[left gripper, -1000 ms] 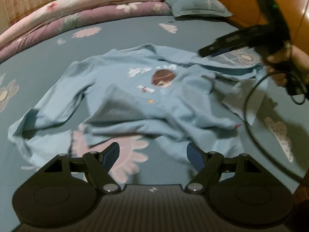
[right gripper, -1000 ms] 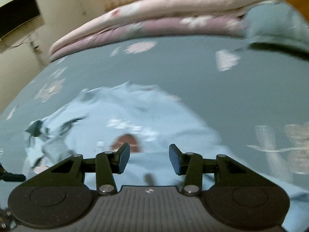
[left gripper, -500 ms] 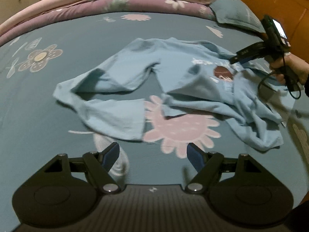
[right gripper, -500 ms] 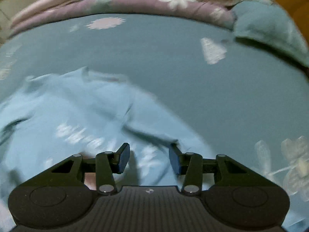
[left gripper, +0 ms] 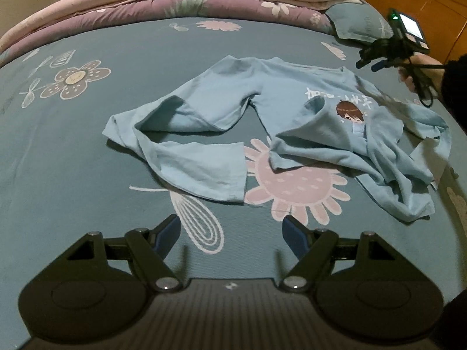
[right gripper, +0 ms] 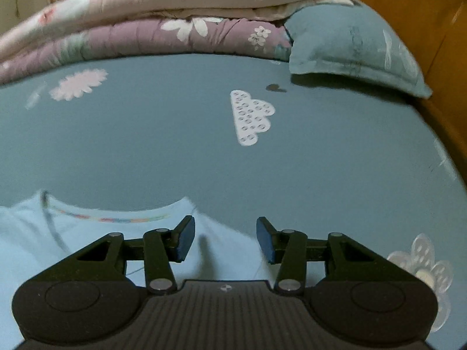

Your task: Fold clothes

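Left wrist view: left gripper (left gripper: 230, 230) fingers wide, nothing between them, above bare bed sheet (left gripper: 87, 151). Light blue shirt (left gripper: 262, 110) lies crumpled beyond, sleeve near-left, body bunched to the right. Right gripper (left gripper: 368, 63) hovers at the shirt's far right edge. Right wrist view: right gripper (right gripper: 225, 239) jaws opening, nothing gripped, over the shirt's (right gripper: 87, 239) collar. Folded quilts (right gripper: 175, 8) and pillow (right gripper: 350, 46) far.
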Demonstrator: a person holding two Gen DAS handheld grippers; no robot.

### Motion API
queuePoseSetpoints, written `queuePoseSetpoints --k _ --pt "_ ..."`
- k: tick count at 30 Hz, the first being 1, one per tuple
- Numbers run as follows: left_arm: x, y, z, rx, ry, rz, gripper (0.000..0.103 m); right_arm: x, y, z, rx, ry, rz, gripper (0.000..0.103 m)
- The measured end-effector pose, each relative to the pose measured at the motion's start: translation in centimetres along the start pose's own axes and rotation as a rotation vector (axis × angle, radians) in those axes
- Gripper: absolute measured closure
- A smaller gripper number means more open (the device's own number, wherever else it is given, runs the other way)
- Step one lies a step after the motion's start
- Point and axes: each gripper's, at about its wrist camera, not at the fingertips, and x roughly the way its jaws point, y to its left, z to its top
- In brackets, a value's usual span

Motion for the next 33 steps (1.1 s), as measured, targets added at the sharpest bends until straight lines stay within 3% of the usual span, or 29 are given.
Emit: queuePoseSetpoints --k 5,11,16,22,28,33 --pt "0.6 -1.1 0.6 0.023 0.001 -0.023 0.026 -4.2 -1.7 -3.9 0.036 -0.014 0.108 0.047" --pt "1.7 -4.5 1.5 0.083 0.012 -0.077 0.026 -10.6 -7.3 -11.8 0.236 -0.053 0.307 0.039" --pt "2.2 -8.3 2.7 0.139 0.01 -0.13 0.026 -13.9 -13.0 -20.5 0.434 -0.051 0.34 0.038" --pt "2.5 -12.8 3.6 0.194 0.009 -0.173 0.026 -13.7 -17.5 -28.4 0.663 -0.018 0.391 0.038" --pt "2.3 -16.1 3.7 0.228 0.014 -0.177 0.026 -11.1 -18.6 -28.8 0.748 -0.128 0.518 0.036" --pt "1.7 -18.0 3.6 0.25 0.009 -0.181 0.026 -9.3 -19.1 -27.9 0.806 -0.178 0.572 0.036"
